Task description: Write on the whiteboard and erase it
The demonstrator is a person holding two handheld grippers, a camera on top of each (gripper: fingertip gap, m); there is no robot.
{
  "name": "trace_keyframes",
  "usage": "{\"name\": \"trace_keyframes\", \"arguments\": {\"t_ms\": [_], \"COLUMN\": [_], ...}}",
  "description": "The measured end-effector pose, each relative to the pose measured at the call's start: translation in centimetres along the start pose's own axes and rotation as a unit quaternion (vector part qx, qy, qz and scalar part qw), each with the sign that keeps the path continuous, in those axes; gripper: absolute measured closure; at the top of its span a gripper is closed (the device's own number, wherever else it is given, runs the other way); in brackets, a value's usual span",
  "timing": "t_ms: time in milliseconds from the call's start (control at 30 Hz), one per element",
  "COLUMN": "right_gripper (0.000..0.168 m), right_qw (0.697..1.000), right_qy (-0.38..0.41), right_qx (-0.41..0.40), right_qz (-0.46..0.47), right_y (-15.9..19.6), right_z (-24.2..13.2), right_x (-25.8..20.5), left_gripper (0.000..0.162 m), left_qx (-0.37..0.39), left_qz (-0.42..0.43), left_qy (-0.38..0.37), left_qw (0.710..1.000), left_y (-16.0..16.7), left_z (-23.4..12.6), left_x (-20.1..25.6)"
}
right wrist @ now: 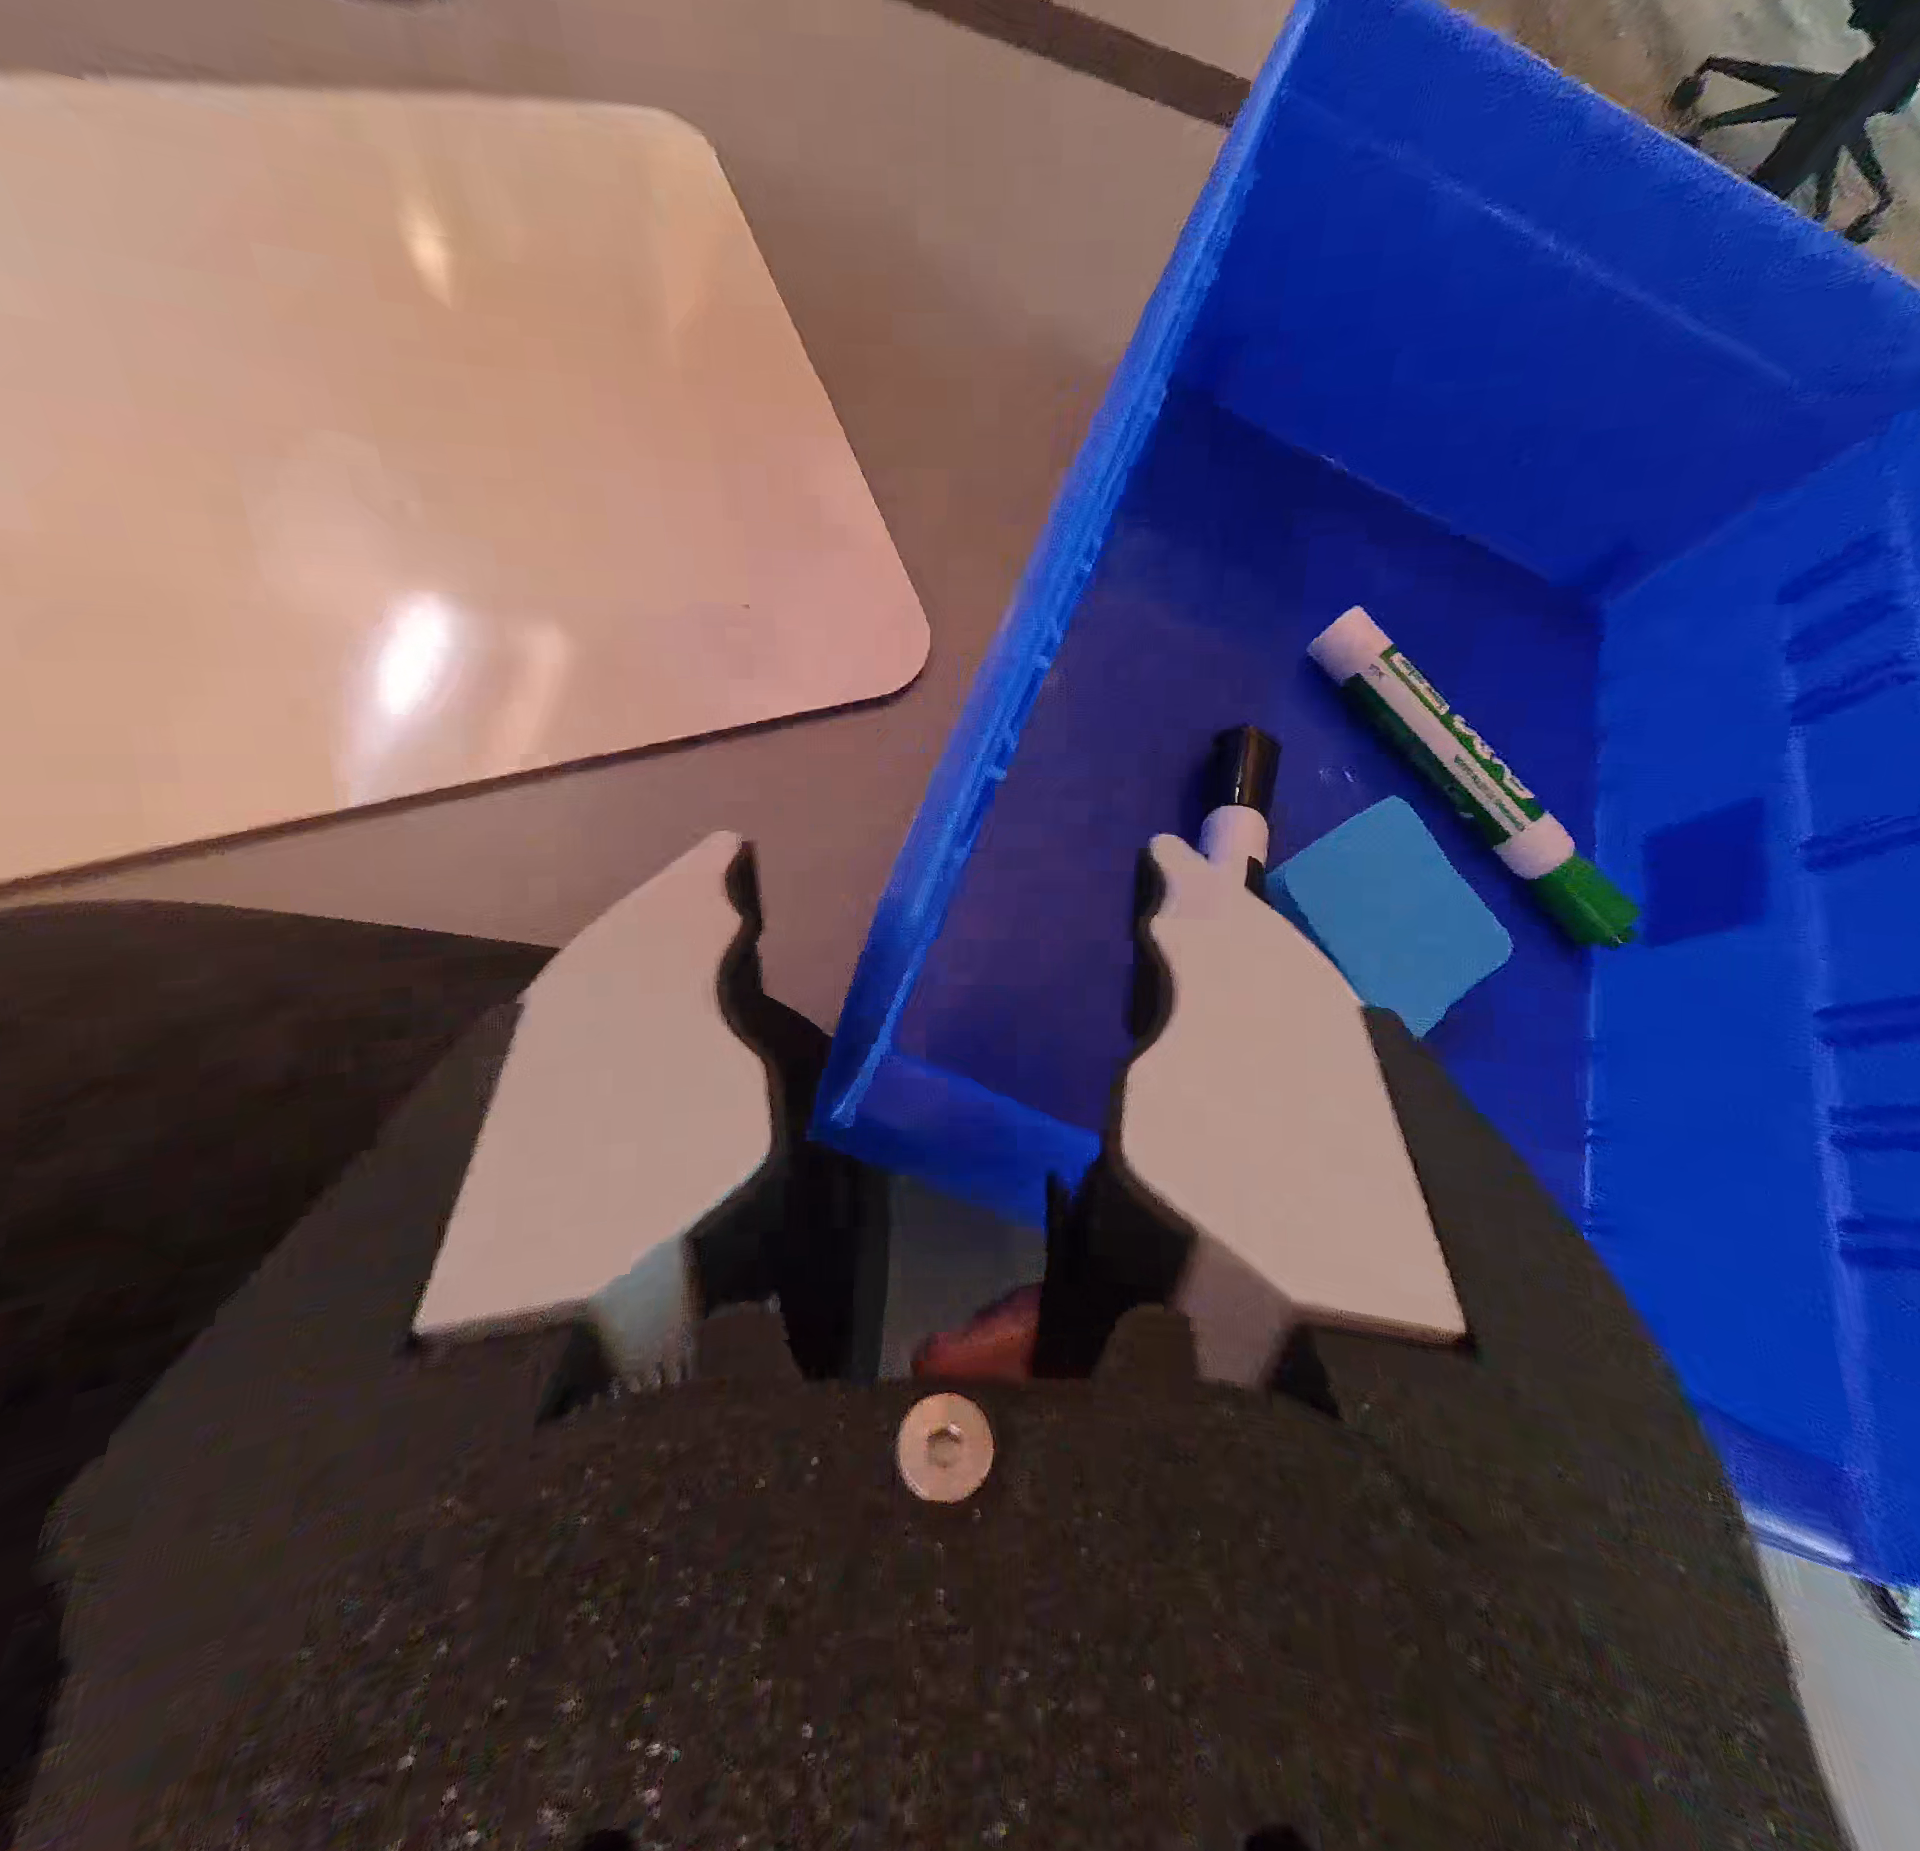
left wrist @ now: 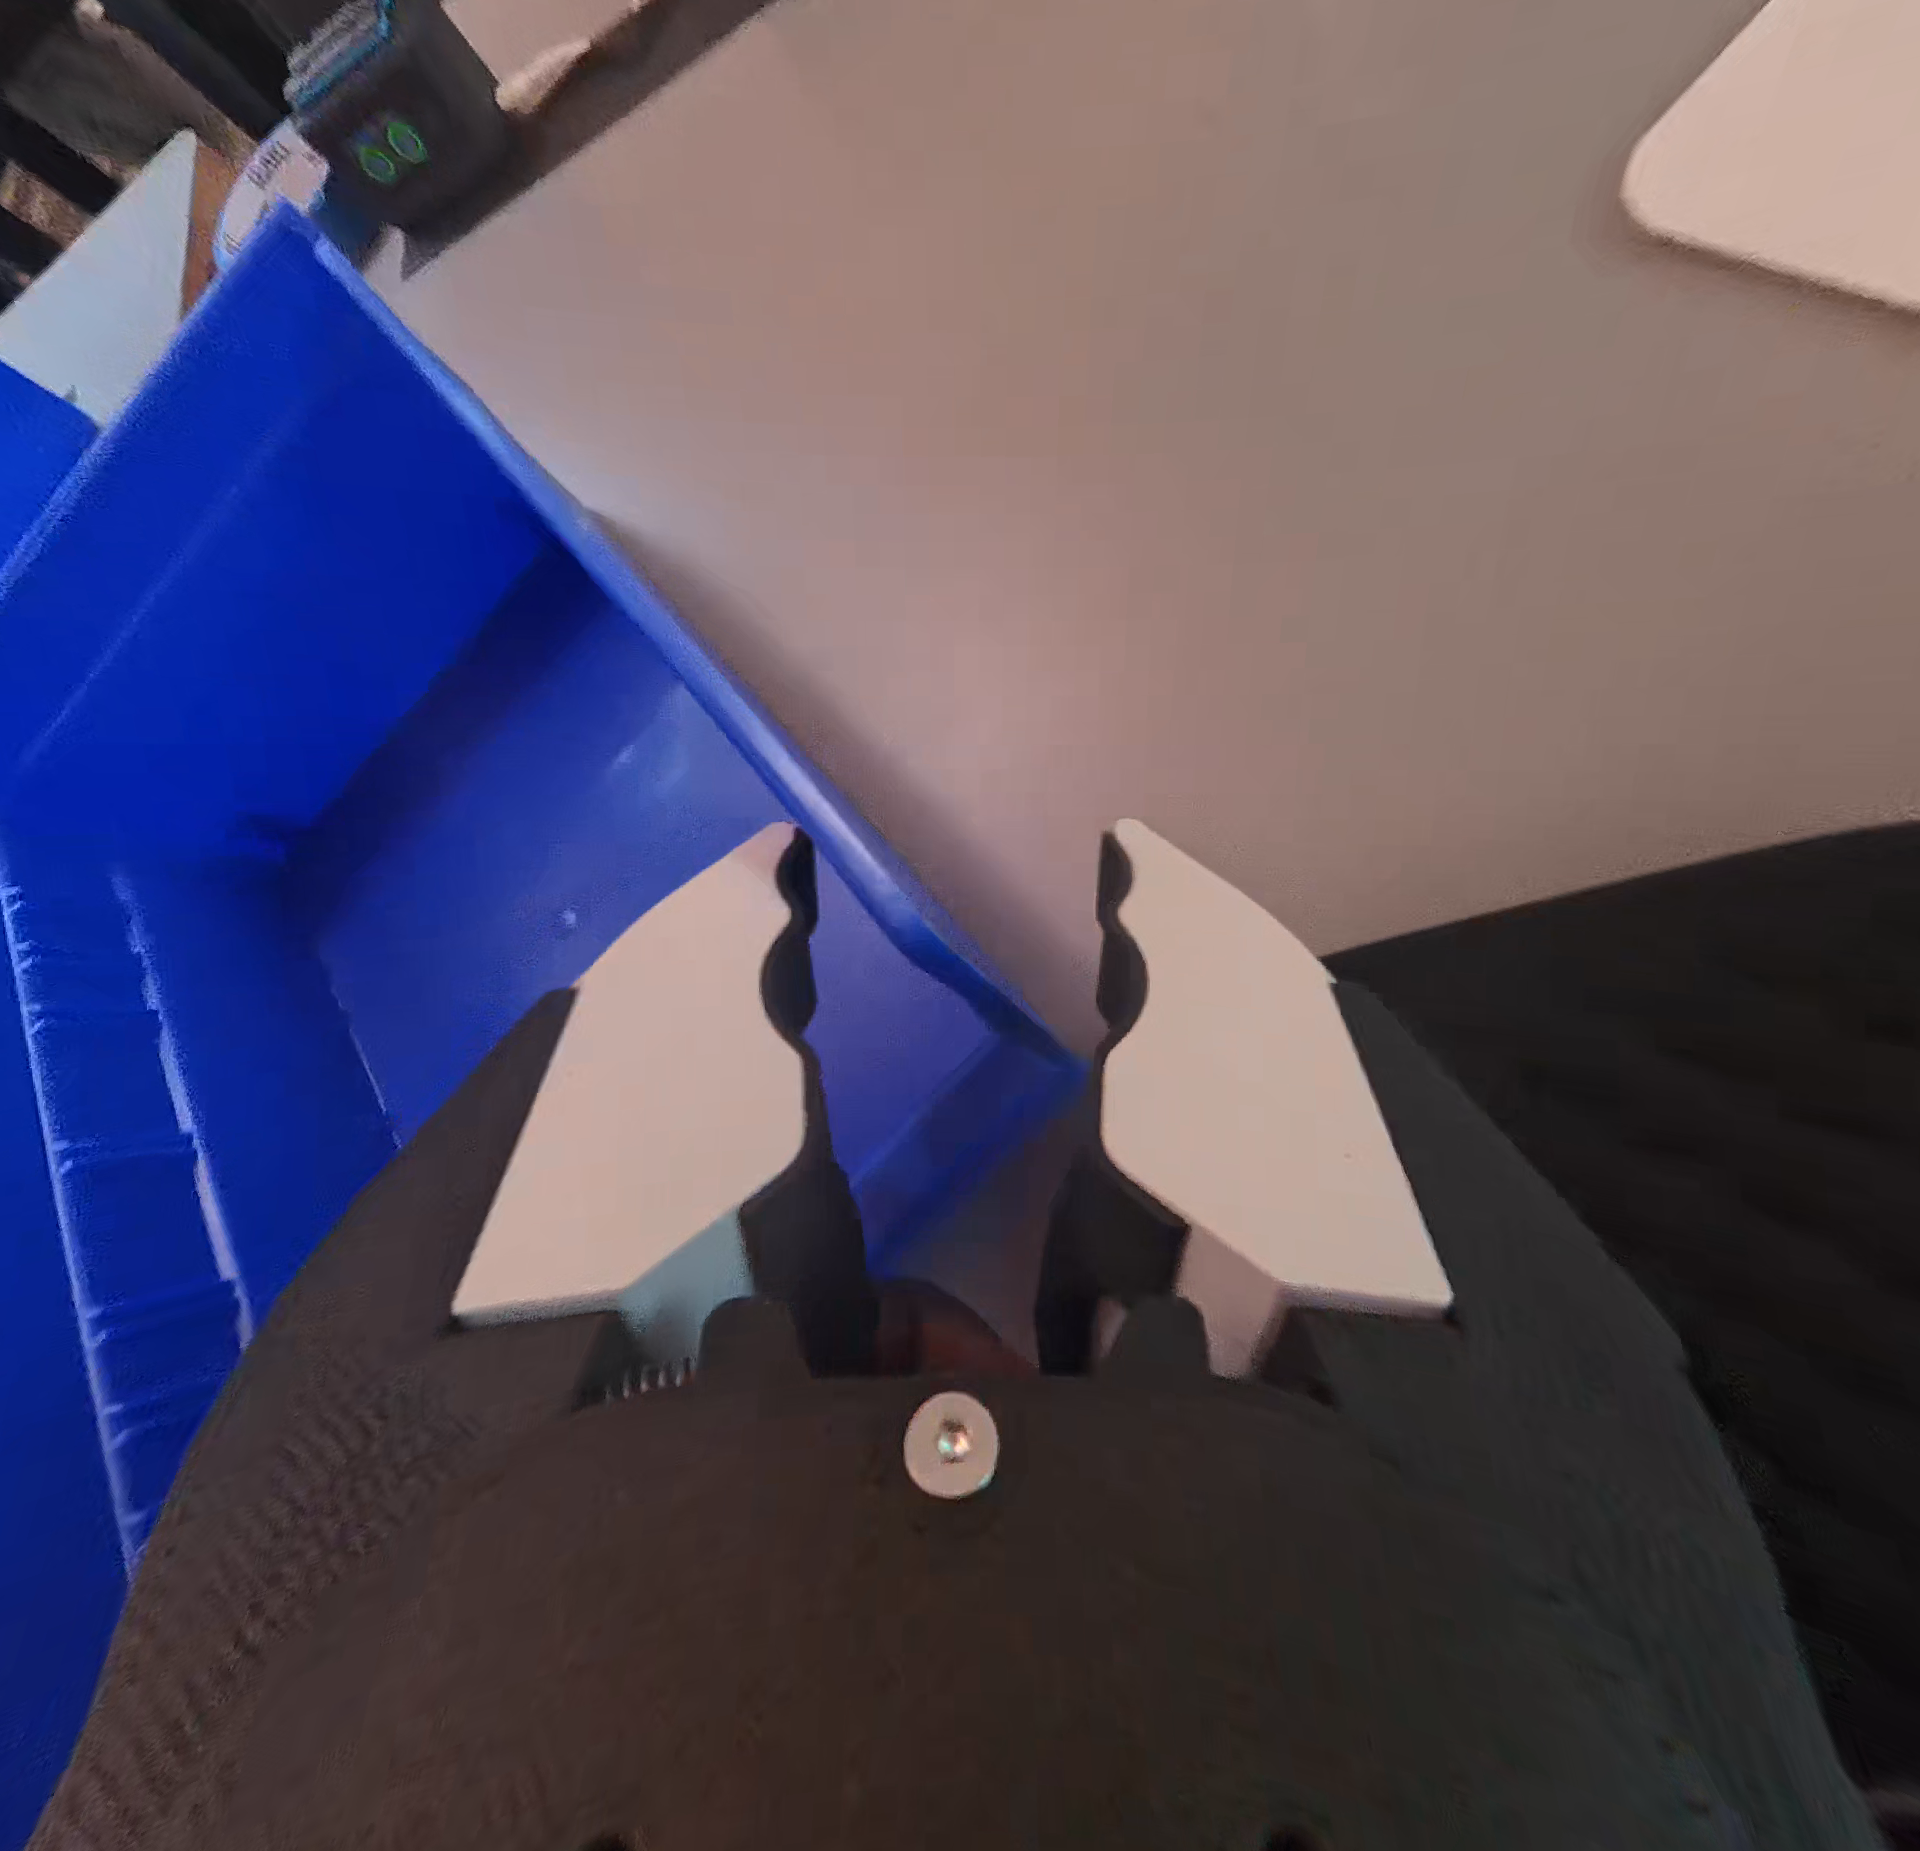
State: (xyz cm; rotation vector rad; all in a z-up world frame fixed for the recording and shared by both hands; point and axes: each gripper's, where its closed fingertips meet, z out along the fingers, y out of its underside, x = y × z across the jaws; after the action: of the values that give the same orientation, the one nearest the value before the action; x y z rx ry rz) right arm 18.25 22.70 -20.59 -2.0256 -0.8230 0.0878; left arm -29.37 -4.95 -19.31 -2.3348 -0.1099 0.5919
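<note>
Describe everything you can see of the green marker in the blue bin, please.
The green marker lies flat on the floor of the blue bin, set diagonally. Its barrel is white with a green printed label, it looks like plastic, and a green cap closes the end nearer the camera; the far end is white. It lies apart from the light blue eraser and the black marker beside it. No hand-held gripper touches it.

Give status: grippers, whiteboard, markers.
Left gripper open, empty, over a blue bin. Right gripper open at second blue bin. Whiteboard blank. Markers, eraser unpicked.
</note>
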Motion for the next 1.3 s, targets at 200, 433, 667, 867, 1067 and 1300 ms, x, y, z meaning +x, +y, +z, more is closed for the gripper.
{"name": "trace_keyframes", "arguments": {"t_ms": [200, 433, 667, 867, 1067, 1300], "right_gripper": [0.158, 0.159, 0.158, 0.158, 0.16, 0.111], "right_qw": [0.997, 0.998, 0.993, 0.985, 0.978, 0.953], "right_qy": [0.053, -0.008, -0.053, -0.103, -0.135, -0.246], "right_qx": [-0.02, 0.043, 0.071, 0.085, 0.081, 0.137], "right_qz": [-0.06, -0.04, -0.08, -0.105, -0.141, -0.113], "right_y": [-1.1, -6.1, -9.4, -10.6, -10.2, -11.1], "right_z": [0.6, 0.3, 0.0, -0.6, -0.4, -1.5], "right_x": [0.7, -2.7, -9.0, -14.9, -20.4, -24.3], "left_gripper": [0.137, 0.148, 0.151, 0.149, 0.149, 0.12], "left_qx": [-0.002, 0.058, 0.095, 0.119, 0.127, 0.194], "left_qz": [0.02, 0.011, 0.033, 0.062, 0.074, 0.065], "left_qy": [-0.056, -0.013, 0.029, 0.082, 0.114, 0.138], "left_qw": [0.998, 0.998, 0.994, 0.988, 0.982, 0.969], "left_y": [0.0, -4.4, -8.2, -10.2, -10.7, -12.3], "left_z": [0.2, -0.4, 0.0, -0.2, 0.0, -1.8], "left_x": [-1.7, 1.1, 6.2, 10.3, 12.9, 15.4]}}
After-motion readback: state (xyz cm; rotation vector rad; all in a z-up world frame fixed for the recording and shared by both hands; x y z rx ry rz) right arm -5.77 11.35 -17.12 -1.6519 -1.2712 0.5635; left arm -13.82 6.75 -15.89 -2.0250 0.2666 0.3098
